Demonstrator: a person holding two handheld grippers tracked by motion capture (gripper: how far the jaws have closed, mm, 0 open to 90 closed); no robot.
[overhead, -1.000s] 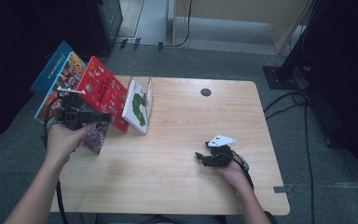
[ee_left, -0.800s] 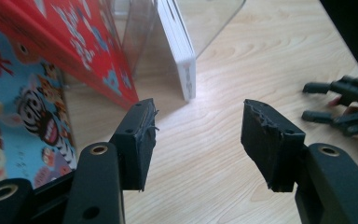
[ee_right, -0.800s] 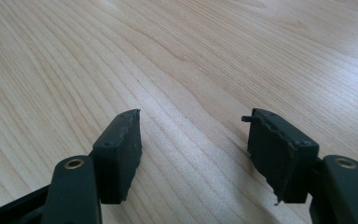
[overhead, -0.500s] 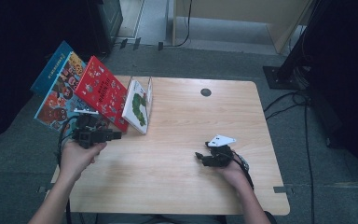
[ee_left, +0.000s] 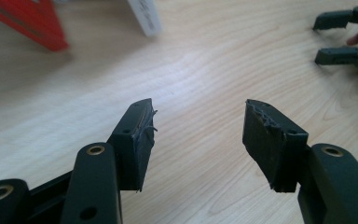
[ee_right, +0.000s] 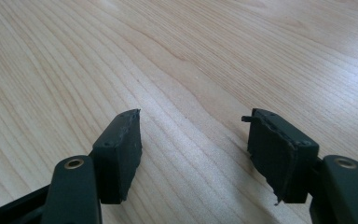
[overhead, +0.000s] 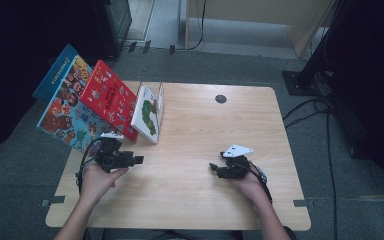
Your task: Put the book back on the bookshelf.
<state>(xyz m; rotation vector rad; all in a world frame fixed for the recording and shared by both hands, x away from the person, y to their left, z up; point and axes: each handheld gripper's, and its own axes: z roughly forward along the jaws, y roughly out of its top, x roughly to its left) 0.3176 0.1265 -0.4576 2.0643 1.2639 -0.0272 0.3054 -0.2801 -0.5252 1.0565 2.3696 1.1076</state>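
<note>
Both grippers (overhead: 139, 160) (overhead: 212, 167) gape empty over table (overhead: 190, 200) — books (overhead: 112, 97) nearby.

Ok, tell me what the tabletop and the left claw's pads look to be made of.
Tabletop: pale wood or wood-look laminate, smooth with a soft sheen; long grain lines run across it. Left claw pads: black rubber or foam by the look, matte, with frayed, torn edges; the jaws stand apart with nothing between them.
</note>
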